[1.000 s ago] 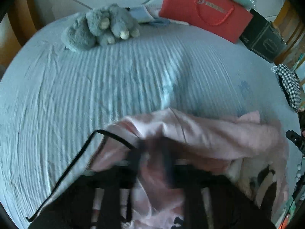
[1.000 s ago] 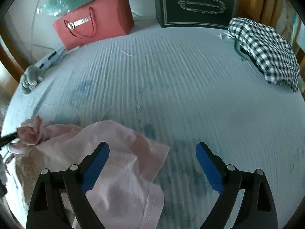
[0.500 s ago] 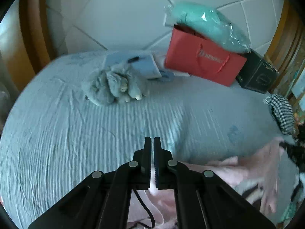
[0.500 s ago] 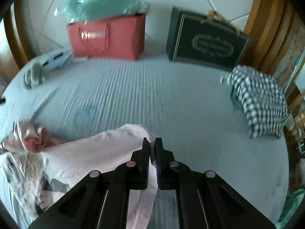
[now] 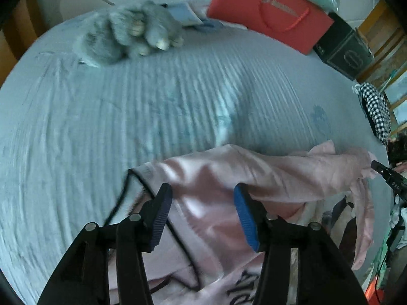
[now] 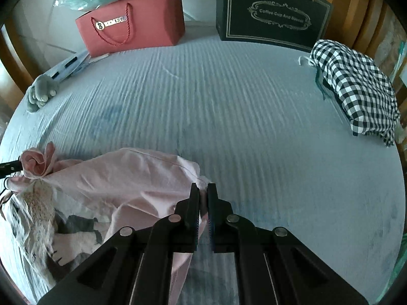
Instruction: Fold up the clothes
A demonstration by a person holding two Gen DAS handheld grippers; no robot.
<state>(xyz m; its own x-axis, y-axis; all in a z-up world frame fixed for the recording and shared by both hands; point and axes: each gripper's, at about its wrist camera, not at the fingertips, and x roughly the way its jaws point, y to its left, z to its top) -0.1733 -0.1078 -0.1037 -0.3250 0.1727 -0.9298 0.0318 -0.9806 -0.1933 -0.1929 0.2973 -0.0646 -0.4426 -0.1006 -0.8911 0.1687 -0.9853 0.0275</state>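
A pink garment (image 5: 254, 172) with black trim and a dark print lies crumpled on the light blue bed sheet (image 5: 127, 117). My left gripper (image 5: 202, 213) is open, its blue-padded fingers (image 5: 244, 218) standing over the garment's near part. In the right wrist view the same pink garment (image 6: 122, 178) stretches to the left. My right gripper (image 6: 202, 198) is shut on a corner of it. The left gripper's tip (image 6: 10, 167) shows at the left edge beside a bunched pink fold.
A grey plush toy (image 5: 127, 35) lies at the far left of the bed. A red paper bag (image 6: 134, 28) and a dark gift box (image 6: 272, 17) stand along the wall. A folded black-and-white checked cloth (image 6: 356, 89) lies at the right.
My left gripper was shut half a second ago and is now open over the garment. My right gripper closed on the garment's corner and still holds it.
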